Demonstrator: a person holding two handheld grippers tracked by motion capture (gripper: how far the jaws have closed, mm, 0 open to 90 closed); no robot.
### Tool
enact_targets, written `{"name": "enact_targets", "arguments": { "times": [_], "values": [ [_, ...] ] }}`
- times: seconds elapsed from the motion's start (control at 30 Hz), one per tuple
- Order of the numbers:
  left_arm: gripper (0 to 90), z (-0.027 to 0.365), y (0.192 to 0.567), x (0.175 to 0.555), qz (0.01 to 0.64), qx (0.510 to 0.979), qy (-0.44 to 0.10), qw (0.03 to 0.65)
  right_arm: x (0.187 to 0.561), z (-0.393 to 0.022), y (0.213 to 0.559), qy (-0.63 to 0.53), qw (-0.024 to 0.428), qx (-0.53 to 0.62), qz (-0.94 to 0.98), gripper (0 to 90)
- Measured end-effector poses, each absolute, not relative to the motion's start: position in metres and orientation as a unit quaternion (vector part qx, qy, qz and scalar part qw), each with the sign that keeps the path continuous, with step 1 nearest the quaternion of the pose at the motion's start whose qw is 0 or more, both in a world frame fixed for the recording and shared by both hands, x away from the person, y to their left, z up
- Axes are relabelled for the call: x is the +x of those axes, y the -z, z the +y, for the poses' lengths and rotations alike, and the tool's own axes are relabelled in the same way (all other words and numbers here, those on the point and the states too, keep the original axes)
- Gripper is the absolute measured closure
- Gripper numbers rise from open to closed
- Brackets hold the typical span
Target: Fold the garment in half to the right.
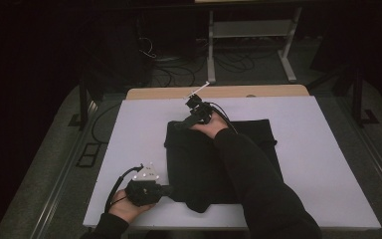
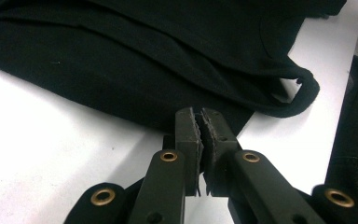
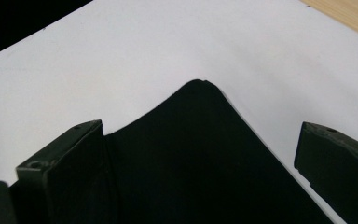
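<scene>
Item: black garment (image 1: 214, 164), soft knit fabric, folded into a rough rectangle. Matte, uniformly dark; no print or label can be made out. The left gripper view shows stacked layers with stitched hems and a narrow looped edge (image 2: 303, 91) curling off the near corner. The right gripper view shows one corner of the cloth (image 3: 200, 93) drawn up into a rounded peak against the white.

Location: middle of the white surface (image 1: 129, 134), slightly toward its near edge; the far side of the cloth lies well short of the far edge, the near left corner close to the near edge.

Orientation: long axis runs from the near edge toward the far edge; a wider band of cloth extends toward the right edge at the far end.

Left tool (image 1: 171, 189): held near the near left corner of the surface, pointing toward the right edge; jaws pressed together on the garment's near left edge, pads (image 2: 214, 135) meeting on the fabric.

Right tool (image 1: 179, 124): at the garment's far left corner, the sleeved forearm (image 1: 258, 179) lying across the cloth; jaws standing wide apart, the peaked corner between them, pads not pressing on it.

Containers: none entered.

Surroundings: wooden strip (image 1: 219, 91) along the far edge; floor cables (image 1: 179, 69) and a white frame (image 1: 251, 42) beyond.
</scene>
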State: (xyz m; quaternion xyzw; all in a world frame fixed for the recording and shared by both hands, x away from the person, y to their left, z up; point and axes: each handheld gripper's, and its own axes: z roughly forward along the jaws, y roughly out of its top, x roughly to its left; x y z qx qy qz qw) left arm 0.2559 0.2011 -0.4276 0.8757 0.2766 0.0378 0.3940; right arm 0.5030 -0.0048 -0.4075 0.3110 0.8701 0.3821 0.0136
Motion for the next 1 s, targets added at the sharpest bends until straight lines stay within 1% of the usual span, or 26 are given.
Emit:
{"name": "enact_targets", "arguments": {
  "times": [0.4, 0.7, 0.83, 1.0],
  "values": [
    [84.7, 0.201, 0.428, 0.257, 0.274, 0.879, -0.034, 0.389, 0.511, 0.017, 0.418, -0.371, 0.007, 0.306, 0.877, 1.5],
    [84.7, 0.2, 0.428, 0.257, 0.275, 0.879, -0.031, 0.389, 0.52, 0.029, 0.431, -0.353, 0.003, 0.314, 0.881, 7.1],
    [84.6, 0.201, 0.428, 0.258, 0.274, 0.88, -0.029, 0.387, 0.522, 0.036, 0.434, -0.355, 0.003, 0.313, 0.881, 13.0],
    [84.7, 0.2, 0.428, 0.258, 0.274, 0.88, -0.029, 0.388, 0.524, 0.044, 0.438, -0.348, 0.004, 0.312, 0.884, 16.5]
  ]
}}
